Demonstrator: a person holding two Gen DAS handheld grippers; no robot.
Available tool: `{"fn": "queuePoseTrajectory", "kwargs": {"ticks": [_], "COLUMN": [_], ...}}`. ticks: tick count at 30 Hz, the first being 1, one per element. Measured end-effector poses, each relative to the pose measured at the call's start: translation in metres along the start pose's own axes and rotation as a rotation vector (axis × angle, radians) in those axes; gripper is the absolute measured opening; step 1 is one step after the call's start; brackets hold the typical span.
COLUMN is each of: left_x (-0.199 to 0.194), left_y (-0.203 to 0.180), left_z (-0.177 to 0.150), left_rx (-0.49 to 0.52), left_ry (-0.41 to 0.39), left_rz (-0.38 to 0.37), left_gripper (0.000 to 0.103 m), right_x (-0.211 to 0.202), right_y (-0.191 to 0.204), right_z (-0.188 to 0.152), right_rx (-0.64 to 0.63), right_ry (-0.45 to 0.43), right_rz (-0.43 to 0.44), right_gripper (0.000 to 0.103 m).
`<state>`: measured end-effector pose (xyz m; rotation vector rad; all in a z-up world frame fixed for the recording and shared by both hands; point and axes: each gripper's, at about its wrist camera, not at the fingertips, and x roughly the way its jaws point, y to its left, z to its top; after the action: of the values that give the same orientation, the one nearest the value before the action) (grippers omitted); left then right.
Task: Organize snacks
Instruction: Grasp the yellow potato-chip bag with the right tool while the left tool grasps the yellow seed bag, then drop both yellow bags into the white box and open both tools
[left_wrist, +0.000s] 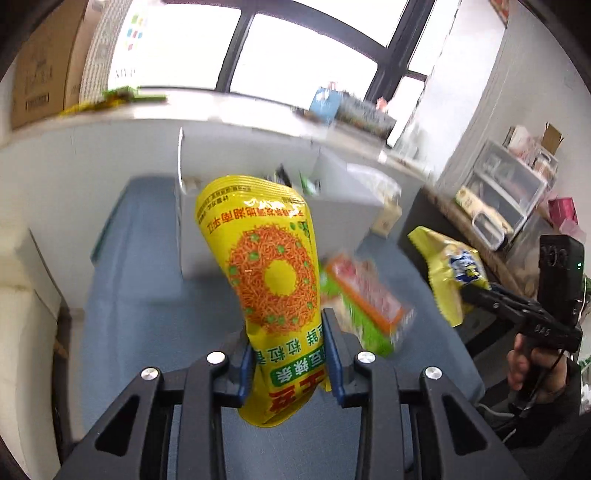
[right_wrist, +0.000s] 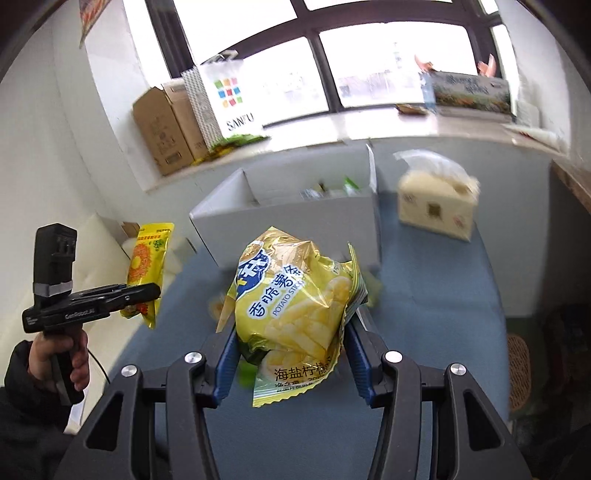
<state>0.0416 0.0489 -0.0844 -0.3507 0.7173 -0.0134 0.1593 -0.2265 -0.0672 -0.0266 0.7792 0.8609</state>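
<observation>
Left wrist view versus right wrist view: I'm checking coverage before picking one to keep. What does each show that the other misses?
Only the left wrist view shows the red and green snack packet lying on the blue table, and the clear storage drawers at the right.

Only the right wrist view shows the tissue pack on the table and the white SANFU bag on the sill.

Both show the white box, the left gripper shut on the yellow spicy-strip bag, and the right gripper shut on the potato stick bag.
</observation>
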Motion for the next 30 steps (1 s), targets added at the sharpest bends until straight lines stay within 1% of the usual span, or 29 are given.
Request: {"fn": "queuePoseTrajectory", "kwargs": {"ticks": [2,4,8,10,12,13,15,17,18,19,20,21,22,23,24,27,30], "left_x": [-0.004,-0.007,0.000,0.013,0.028,0.040,0.059,0.084,0.095,0.107,0.117,0.123,0.127,0.130,0.131,0.129,0.125], "left_y": [0.002,0.001,0.004,0.009,0.012,0.012,0.013,0.013,0.015,0.017,0.020,0.025,0.027,0.031,0.034,0.039,0.039], "left_z": [0.021,0.043,0.093,0.117,0.139,0.149,0.166,0.178,0.184,0.189,0.193,0.195,0.193,0.191,0.188,0.177,0.171], "left_rx": [0.001,0.026,0.052,0.061,0.062,0.070,0.078,0.083,0.083,0.080,0.071,0.057,0.047,0.037,0.030,0.033,0.040], "left_ry": [-0.026,-0.057,-0.076,-0.075,-0.064,-0.056,-0.042,-0.015,0.006,0.023,0.035,0.035,0.041,0.049,0.052,0.047,0.049], "left_rz": [-0.009,0.000,-0.009,0.002,0.002,0.016,0.036,0.049,0.064,0.087,0.124,0.155,0.164,0.159,0.152,0.156,0.164], "left_gripper": [0.035,0.035,0.035,0.035,0.035,0.035,0.035,0.037,0.047,0.074,0.090,0.103,0.103,0.103,0.103,0.103,0.103], "right_x": [0.008,0.019,0.040,0.054,0.071,0.080,0.097,0.114,0.123,0.128,0.137,0.145,0.150,0.152,0.150,0.142,0.135], "right_y": [0.006,0.012,0.018,0.016,0.010,0.007,0.005,0.000,-0.002,-0.004,-0.006,-0.008,-0.010,-0.010,-0.011,-0.011,-0.011], "right_z": [0.019,0.040,0.086,0.109,0.130,0.140,0.157,0.168,0.172,0.174,0.176,0.177,0.176,0.174,0.172,0.166,0.164], "right_rx": [-0.009,-0.016,-0.031,-0.014,0.002,0.015,0.010,0.005,0.009,0.013,0.017,0.020,0.024,0.020,0.012,0.003,0.004], "right_ry": [-0.022,-0.038,-0.070,-0.078,-0.061,-0.055,-0.038,-0.021,-0.007,0.012,0.038,0.068,0.086,0.086,0.078,0.061,0.045], "right_rz": [0.008,0.014,0.001,-0.004,-0.022,-0.038,-0.076,-0.092,-0.094,-0.093,-0.096,-0.111,-0.143,-0.182,-0.201,-0.183,-0.188], "right_gripper": [0.056,0.056,0.056,0.057,0.057,0.057,0.057,0.057,0.058,0.062,0.081,0.093,0.103,0.103,0.103,0.103,0.103]}}
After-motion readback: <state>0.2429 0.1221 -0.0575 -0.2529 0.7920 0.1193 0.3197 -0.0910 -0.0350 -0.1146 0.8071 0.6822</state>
